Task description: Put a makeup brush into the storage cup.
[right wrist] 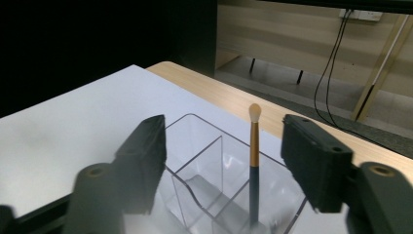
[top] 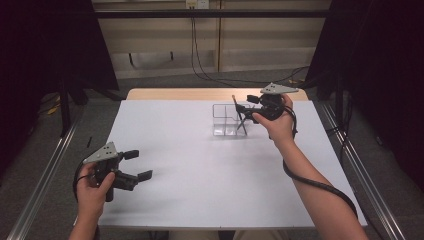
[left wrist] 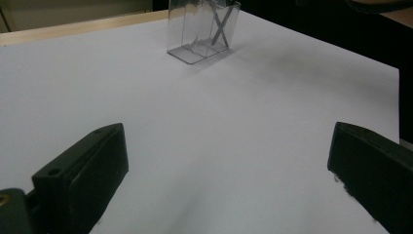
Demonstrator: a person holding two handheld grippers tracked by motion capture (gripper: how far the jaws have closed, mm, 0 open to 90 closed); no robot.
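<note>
The slim makeup brush with a dark handle, gold ferrule and pale rounded tip stands nearly upright in a compartment of the clear plastic divided organiser box, which sits on the far right part of the counter; in the high view a second thin dark stick seems to lean across it, though I cannot tell which compartment each occupies. The brush looks light and stiff, with a smooth, narrow handle that could slip or swivel between flat pads, so the best hold is probably across the handle just below the ferrule, keeping off the soft tip, which would squash and give no purchase. The box looks light and rigid too, and likely to slide or tip if the brush is dragged sideways against its wall. The right claw hangs just above the box with its jaws apart on either side of the brush, not touching it. The left claw rests low at the near left of the counter, well apart from the box, jaws wide and holding nothing. The counter is covered by a plain white, smooth, matte sheet, with a strip of pale wood showing at its far edge. Around it are dark curtains, a grey floor, metal rails and black cables trailing along a beige wall.
</note>
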